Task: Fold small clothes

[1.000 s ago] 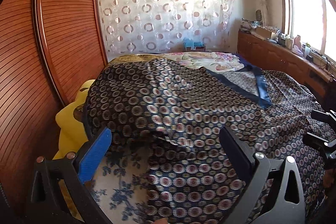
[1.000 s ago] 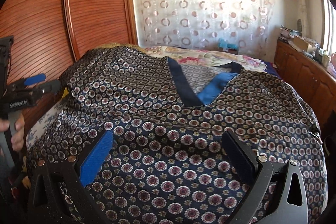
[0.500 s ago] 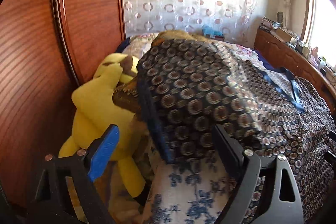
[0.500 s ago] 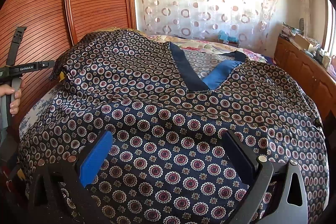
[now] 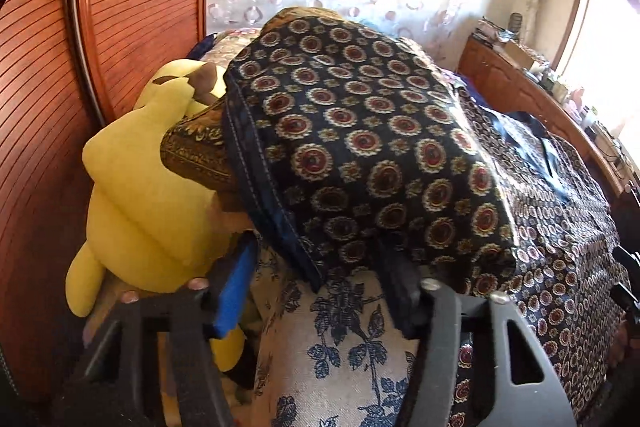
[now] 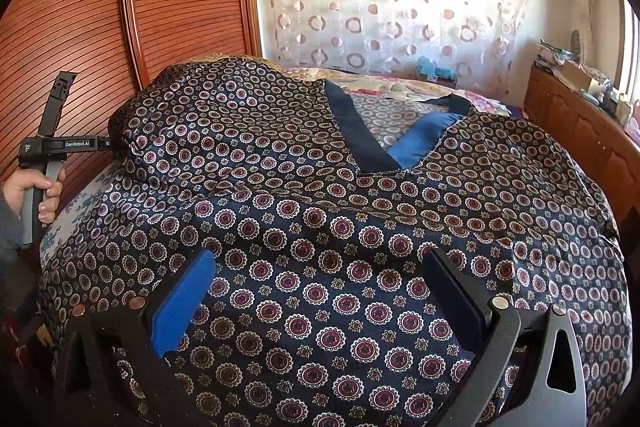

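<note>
Now the patterned garment (image 6: 320, 227) lies spread over the bed (image 5: 340, 359); the left tool (image 5: 316, 291), jaws just closing around its sleeve hem (image 5: 280, 227), should catch both layers before lifting. The right tool (image 6: 320, 303) hovers apart, empty.

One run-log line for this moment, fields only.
stage: sleeve grasp | left gripper: fingers just closing around patterned garment sleeve hem, grip unconfirmed | right gripper: open above garment front
</note>
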The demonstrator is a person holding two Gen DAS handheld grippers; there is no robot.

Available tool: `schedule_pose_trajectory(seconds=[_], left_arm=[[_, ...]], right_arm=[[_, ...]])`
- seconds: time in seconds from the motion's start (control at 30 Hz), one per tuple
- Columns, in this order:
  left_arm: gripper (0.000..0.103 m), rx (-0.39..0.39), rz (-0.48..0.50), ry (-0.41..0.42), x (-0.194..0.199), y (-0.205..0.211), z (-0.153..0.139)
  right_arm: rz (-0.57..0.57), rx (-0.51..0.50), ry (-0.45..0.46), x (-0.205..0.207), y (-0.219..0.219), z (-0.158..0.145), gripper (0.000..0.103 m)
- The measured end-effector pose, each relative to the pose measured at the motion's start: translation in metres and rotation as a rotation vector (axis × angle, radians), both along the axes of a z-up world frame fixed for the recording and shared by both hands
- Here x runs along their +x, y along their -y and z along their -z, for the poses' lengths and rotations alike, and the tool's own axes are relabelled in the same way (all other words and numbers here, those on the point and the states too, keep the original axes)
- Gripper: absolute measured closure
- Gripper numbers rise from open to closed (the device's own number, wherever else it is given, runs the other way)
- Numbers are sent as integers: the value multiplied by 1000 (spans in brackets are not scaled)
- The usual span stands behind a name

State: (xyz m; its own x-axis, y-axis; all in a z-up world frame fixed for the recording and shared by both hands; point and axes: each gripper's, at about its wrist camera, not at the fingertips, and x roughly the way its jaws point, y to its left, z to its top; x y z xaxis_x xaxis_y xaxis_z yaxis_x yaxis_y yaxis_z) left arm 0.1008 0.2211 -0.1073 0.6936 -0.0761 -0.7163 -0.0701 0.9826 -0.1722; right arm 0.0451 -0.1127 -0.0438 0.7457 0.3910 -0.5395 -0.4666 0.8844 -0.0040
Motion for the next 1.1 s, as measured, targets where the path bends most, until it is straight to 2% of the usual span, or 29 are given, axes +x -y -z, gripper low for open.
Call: schedule_pose_trajectory(seconds=[0.03,0.13,0.17,0.27,0.37,0.5,0.67,0.87,1.0,1.03,1.1], left_arm=[[58,3,5,3,-1,1,0],[80,-2,6,5,-4,-1,-1],[91,-3,7,8,-3,-3,-1],[98,10,13,32,-10,-5,-8],[99,30,30,74,-20,2,-26],[99,73,93,189,-38,30,-70],[99,103,198,245,-24,73,-108],[99,149,349,222,11,137,-118],[99,169,392,213,5,164,-115],[97,172,391,212,3,167,-114],[78,192,377,215,-4,166,-112]], right_arm=[[0,1,-1,0,0,0,0],[-1,3,-1,-1,0,0,0],[-1,5,-2,0,0,0,0],[1,11,-2,-1,1,1,0],[1,13,-2,-1,1,1,0],[-1,15,-1,-1,0,1,0],[0,17,-1,-2,-1,2,0],[0,27,-5,-2,2,2,0],[-1,28,-6,-1,2,2,0],[-1,28,-5,-1,2,3,0],[-2,30,-4,-2,2,3,0]])
